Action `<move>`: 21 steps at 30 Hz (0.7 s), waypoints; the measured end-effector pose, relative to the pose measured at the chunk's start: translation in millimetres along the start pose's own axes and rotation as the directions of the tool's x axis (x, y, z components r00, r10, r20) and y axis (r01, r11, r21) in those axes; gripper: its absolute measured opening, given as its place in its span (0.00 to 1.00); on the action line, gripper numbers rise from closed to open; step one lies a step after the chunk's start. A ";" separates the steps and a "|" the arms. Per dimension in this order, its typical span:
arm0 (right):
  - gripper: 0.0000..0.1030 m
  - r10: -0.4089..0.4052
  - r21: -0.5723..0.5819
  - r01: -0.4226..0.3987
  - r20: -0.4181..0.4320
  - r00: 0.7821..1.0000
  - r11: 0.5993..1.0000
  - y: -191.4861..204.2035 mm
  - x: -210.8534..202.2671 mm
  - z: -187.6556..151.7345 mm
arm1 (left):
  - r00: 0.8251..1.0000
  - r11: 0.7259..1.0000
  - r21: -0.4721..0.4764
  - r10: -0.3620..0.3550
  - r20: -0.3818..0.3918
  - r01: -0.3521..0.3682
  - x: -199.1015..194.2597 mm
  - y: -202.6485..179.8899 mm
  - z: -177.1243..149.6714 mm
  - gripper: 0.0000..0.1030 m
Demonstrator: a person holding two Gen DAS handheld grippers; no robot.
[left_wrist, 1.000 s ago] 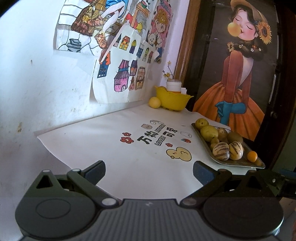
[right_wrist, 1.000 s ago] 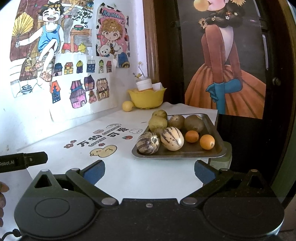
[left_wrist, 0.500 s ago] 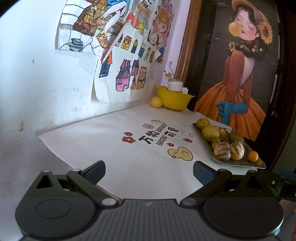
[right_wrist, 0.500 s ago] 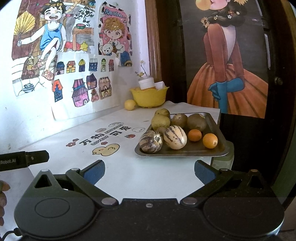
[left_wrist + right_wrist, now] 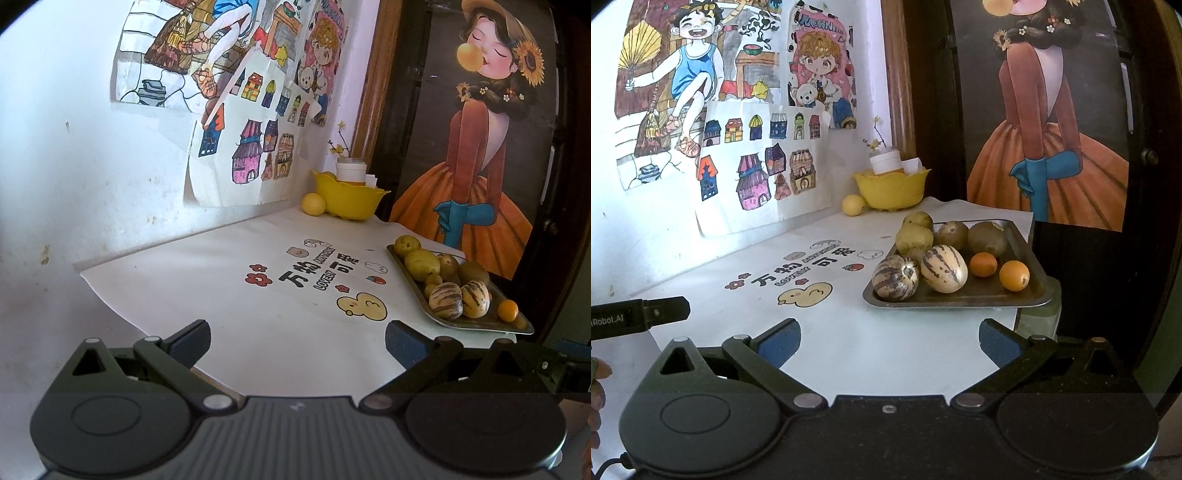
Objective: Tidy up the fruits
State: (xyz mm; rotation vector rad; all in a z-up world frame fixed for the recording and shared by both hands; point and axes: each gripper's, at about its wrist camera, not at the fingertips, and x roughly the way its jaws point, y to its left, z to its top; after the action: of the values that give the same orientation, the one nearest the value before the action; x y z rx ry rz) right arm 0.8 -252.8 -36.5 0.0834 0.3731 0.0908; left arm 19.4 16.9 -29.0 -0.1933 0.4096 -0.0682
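In the left wrist view, the left claw (image 5: 297,341) hangs with its jaws spread wide and nothing between them, above the near edge of the white surface (image 5: 207,280). The metal tray (image 5: 480,325) of fruit lies well off to its right, and a yellow bowl (image 5: 347,197) stands at the back with a lone yellow fruit (image 5: 313,204) just beside it. Compared with a second ago, the tray sits slightly lower and further right in this view.

In the right wrist view, the right claw (image 5: 889,341) is likewise wide open and empty, facing the tray (image 5: 956,301), which now looms a little closer. Two striped melons (image 5: 895,277) lie at its front, two small oranges (image 5: 1014,275) to the right, and greenish and brown fruits behind. The melons look firm, smooth and likely to roll, so they are probably best pinched across the widest part; the oranges look light and slightly yielding.
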 end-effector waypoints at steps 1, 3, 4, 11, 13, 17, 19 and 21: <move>0.99 0.001 0.000 -0.001 -0.001 1.000 1.000 0.7 0.1 -0.5 | 1.000 1.000 0.000 0.000 0.000 0.000 0.2 -0.7 0.0 1.00; 0.99 0.003 -0.001 -0.003 -0.004 1.000 1.000 0.8 0.5 -0.9 | 1.000 1.000 -0.001 0.001 -0.002 -0.001 0.1 -0.6 0.1 1.00; 0.99 0.003 -0.001 -0.003 -0.005 1.000 1.000 1.8 0.4 -1.4 | 1.000 1.000 0.000 0.000 -0.003 0.000 0.1 -0.3 0.6 1.00; 0.99 0.004 0.001 -0.004 -0.007 1.000 1.000 2.7 0.8 -1.3 | 1.000 1.000 0.002 0.001 -0.010 -0.001 -0.3 -0.5 1.5 1.00; 0.99 0.005 0.000 -0.005 -0.008 1.000 1.000 2.9 1.0 -1.4 | 1.000 1.000 -0.003 -0.002 -0.018 0.002 0.0 -1.0 1.8 1.00; 0.99 0.009 0.002 -0.009 -0.013 1.000 1.000 3.7 1.6 -2.8 | 1.000 1.000 0.004 0.005 -0.022 -0.005 0.9 -2.5 1.1 1.00; 0.99 0.012 0.001 -0.012 -0.015 1.000 1.000 4.6 1.3 -3.7 | 1.000 1.000 -0.002 0.012 -0.023 -0.012 0.8 -2.3 0.7 1.00; 0.99 0.013 0.000 -0.013 -0.017 1.000 1.000 5.5 1.0 -4.1 | 1.000 1.000 -0.004 0.008 -0.022 -0.008 0.7 -0.8 0.9 1.00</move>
State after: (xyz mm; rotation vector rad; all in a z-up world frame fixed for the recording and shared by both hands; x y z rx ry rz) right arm -0.2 -246.9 -40.1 0.0853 0.3892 0.1040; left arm 20.3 16.2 -28.4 -0.1950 0.4328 -0.0614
